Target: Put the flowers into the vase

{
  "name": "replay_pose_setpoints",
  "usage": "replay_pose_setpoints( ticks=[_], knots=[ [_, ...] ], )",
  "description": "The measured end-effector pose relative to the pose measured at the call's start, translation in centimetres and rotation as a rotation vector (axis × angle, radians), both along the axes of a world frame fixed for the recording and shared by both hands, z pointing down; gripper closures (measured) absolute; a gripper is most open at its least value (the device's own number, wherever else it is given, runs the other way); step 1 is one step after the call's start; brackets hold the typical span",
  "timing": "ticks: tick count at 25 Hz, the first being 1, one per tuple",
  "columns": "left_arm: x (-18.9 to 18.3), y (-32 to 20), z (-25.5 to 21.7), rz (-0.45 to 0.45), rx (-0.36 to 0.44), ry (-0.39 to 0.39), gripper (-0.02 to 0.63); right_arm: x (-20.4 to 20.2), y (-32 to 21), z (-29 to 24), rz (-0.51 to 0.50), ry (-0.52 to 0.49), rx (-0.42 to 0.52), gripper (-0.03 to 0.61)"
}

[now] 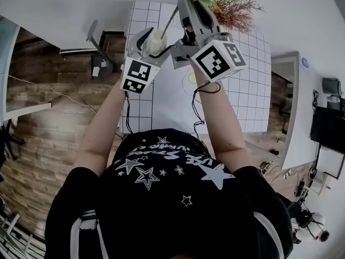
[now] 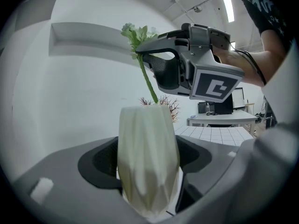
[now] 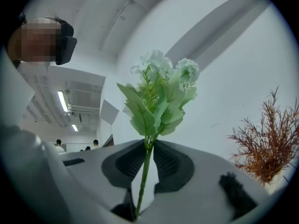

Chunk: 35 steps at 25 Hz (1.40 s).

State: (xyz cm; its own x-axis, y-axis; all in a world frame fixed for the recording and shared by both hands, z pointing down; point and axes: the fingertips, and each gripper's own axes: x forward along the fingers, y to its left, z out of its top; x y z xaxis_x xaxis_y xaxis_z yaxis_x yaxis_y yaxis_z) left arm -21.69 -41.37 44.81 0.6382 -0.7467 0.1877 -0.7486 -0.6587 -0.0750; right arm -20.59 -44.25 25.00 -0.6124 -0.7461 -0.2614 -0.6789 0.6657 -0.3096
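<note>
- The left claw (image 2: pixel 147 164) stands fairly wide and is clamped round the belly of the vase (image 2: pixel 145 129). The vase is a pale, faceted piece held upright in the air above the white gridded worktop (image 1: pixel 253 85).
- The vase looks hard and smooth, so probably slippery on its facets and breakable if dropped. A firm hold at mid-body, as it has now, seems the right place.
- The green stem (image 2: pixel 148 83) slants down to the vase's mouth. Its lower end seems to be at the rim or just inside it; how deep, I cannot tell.
- The flowers (image 3: pixel 161 94) are a small bunch of whitish heads and toothed green leaves, raised above and to the right of the vase.
- They look very light. The thin stem is likely springy rather than stiff, and the heads would crush easily, so the bare stem below the leaves is the place to grip.
- The right claw (image 3: pixel 148 155) is narrow, pinched on that stem just under the lowest leaves.
- Further right is a dried russet sprig (image 3: pixel 265 148). In the left gripper view it shows just behind the vase's rim; what it stands in I cannot tell.
- Its twigs look brittle and could snag the leaves if the bunch swings that way. Otherwise the way down into the mouth looks free.
</note>
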Motion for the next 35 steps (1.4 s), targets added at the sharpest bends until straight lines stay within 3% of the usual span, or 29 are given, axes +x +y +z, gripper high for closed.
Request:
replay_pose_setpoints(
  ticks=[4, 10, 19, 22, 35],
  knots=[
    [-0.1, 0.4, 0.0, 0.001, -0.003, 0.007, 0.255, -0.8, 0.4, 1.0, -0.008, 0.032, 0.002, 0.52],
    [0.0, 0.0, 0.0, 0.004, -0.01, 0.02, 0.255, -2.5, 1.6, 5.4, -0.09, 0.172, -0.061, 0.518],
    [-0.2, -0.1, 0.1, 0.003, -0.018, 0.037, 0.255, -4.6, 5.2, 10.4, -0.274, 0.545, -0.115, 0.515],
    [-0.2, -0.1, 0.1, 0.001, -0.024, 0.047, 0.255, -4.7, 5.9, 11.3, -0.294, 0.624, -0.13, 0.499],
    [-0.2, 0.0, 0.0, -0.012, -0.034, 0.063, 0.255, -2.4, 7.9, 11.6, -0.298, 0.502, -0.218, 0.414]
  ],
)
